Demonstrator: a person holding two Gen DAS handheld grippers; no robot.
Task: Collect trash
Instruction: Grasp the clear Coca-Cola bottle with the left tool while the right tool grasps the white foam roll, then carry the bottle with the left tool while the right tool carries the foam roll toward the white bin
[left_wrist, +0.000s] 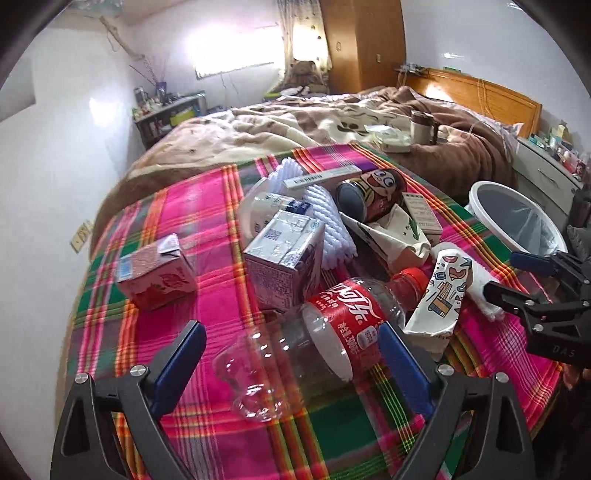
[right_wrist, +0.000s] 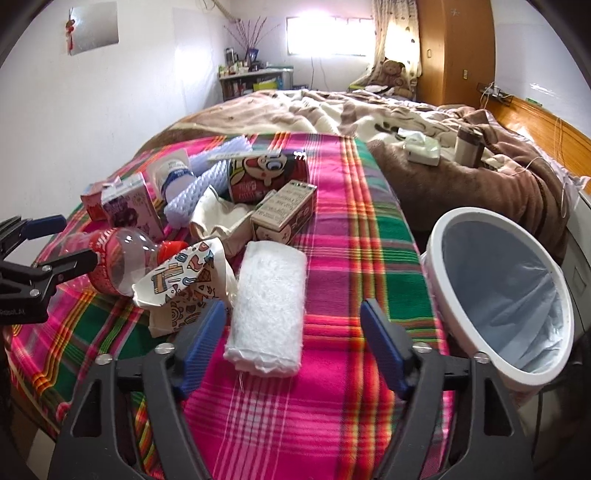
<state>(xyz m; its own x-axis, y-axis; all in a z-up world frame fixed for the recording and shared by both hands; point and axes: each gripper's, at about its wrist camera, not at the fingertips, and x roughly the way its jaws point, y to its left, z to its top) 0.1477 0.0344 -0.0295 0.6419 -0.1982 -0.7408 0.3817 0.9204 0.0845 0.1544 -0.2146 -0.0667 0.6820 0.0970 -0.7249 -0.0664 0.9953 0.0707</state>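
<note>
An empty clear Coca-Cola bottle (left_wrist: 317, 332) with a red cap lies on the plaid cloth (left_wrist: 207, 206), between the wide-open jaws of my left gripper (left_wrist: 291, 350). A rolled white paper towel (right_wrist: 267, 302) lies between the open jaws of my right gripper (right_wrist: 291, 332); neither gripper holds anything. Behind lie a pink carton (left_wrist: 155, 277), a purple milk carton (left_wrist: 282, 266), a cartoon can (left_wrist: 369, 195), a crumpled patterned paper cup (left_wrist: 441, 299), white foam netting (left_wrist: 325, 218) and a brown box (right_wrist: 284, 210). The white bin (right_wrist: 498, 291) with a liner stands at the cloth's right edge.
Beyond the cloth the bed carries brown blankets (right_wrist: 332, 107), a tissue box (right_wrist: 421, 149) and a thermos (right_wrist: 467, 146). A wooden headboard (right_wrist: 535, 122) and a wardrobe (right_wrist: 454, 48) stand to the right. A white wall runs along the left.
</note>
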